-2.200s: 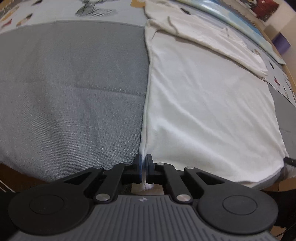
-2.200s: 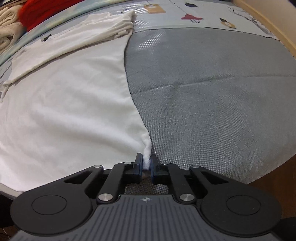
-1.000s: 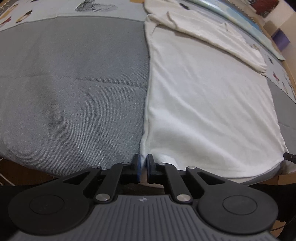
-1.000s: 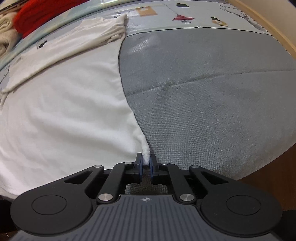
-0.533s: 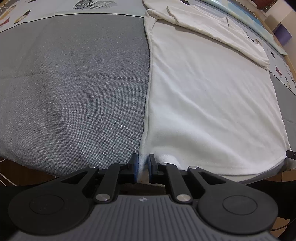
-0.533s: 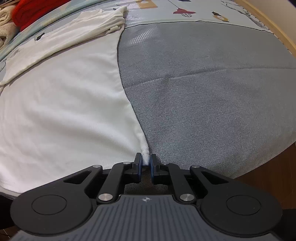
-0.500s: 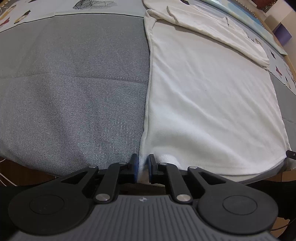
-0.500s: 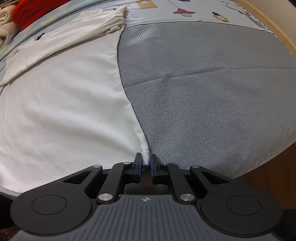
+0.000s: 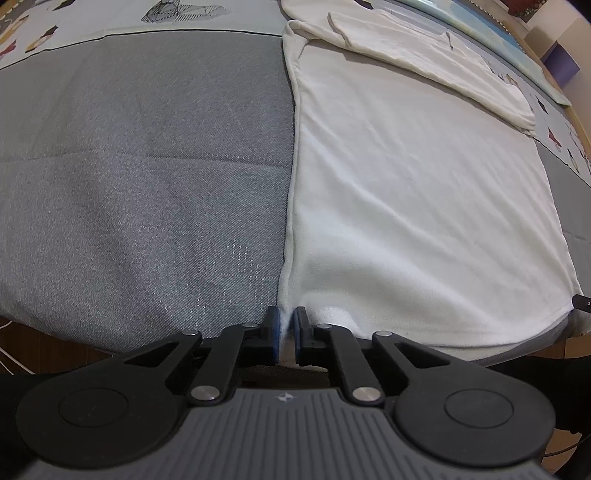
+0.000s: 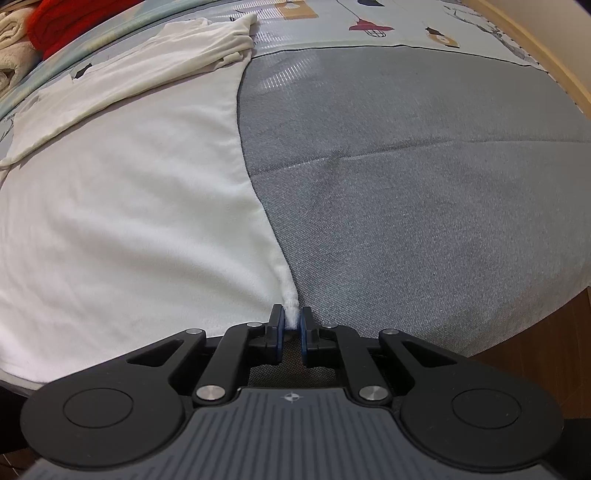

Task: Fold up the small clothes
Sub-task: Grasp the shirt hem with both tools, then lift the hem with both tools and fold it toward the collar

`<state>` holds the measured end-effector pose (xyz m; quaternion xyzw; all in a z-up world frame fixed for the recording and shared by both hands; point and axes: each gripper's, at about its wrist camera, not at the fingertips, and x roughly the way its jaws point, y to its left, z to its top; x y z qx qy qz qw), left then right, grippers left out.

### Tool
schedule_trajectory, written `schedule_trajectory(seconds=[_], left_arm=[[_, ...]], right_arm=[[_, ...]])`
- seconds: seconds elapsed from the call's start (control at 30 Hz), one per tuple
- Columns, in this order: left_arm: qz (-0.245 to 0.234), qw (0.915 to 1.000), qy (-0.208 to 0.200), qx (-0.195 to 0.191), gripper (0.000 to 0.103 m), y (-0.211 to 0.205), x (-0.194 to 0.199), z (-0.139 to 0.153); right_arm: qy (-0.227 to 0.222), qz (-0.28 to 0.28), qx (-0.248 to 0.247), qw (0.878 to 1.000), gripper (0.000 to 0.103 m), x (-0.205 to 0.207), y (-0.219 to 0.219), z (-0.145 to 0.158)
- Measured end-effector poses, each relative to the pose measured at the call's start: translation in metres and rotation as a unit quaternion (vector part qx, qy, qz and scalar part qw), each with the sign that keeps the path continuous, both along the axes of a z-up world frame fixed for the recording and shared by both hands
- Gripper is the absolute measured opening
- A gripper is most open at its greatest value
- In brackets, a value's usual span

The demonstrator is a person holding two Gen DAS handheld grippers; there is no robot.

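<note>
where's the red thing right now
The red fabric sits at the top left corner of the right wrist view, beyond the white garment, beside a rolled cream towel.

White shirt (image 9: 406, 192), plain. Grey woven mat (image 9: 147, 177) beneath it. Pale sheet (image 10: 388, 26) printed with small red, orange and black figures. Red cloth (image 10: 70, 22) beside cream towels (image 10: 13, 40). Grippers black, blue pads (image 10: 280, 332).
</note>
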<state>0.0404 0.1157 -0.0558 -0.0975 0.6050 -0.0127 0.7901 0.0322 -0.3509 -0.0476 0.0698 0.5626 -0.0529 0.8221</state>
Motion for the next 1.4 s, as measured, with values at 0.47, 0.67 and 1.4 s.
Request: schedule_trajectory(seconds=[0.47, 0.67, 1.4], left_arm=[[-0.005, 0.9859, -0.154, -0.064, 0.004, 0.003, -0.013, 0.056], [-0.019, 0.9638, -0.240, -0.114, 0.003, 0.003, -0.029, 0.090], [0.065, 0.9527, -0.231, -0.186, 0.003, 0.057, 0.069, 0.138]], right_arm=[[-0.126, -0.050, 0.075, 0.988, 0.006, -0.012, -0.019, 0.049], [-0.223, -0.066, 0.146, 0.962, 0.006, -0.024, -0.033, 0.092], [-0.256, -0.104, 0.171, 0.946, 0.005, 0.036, -0.056, 0.159]])
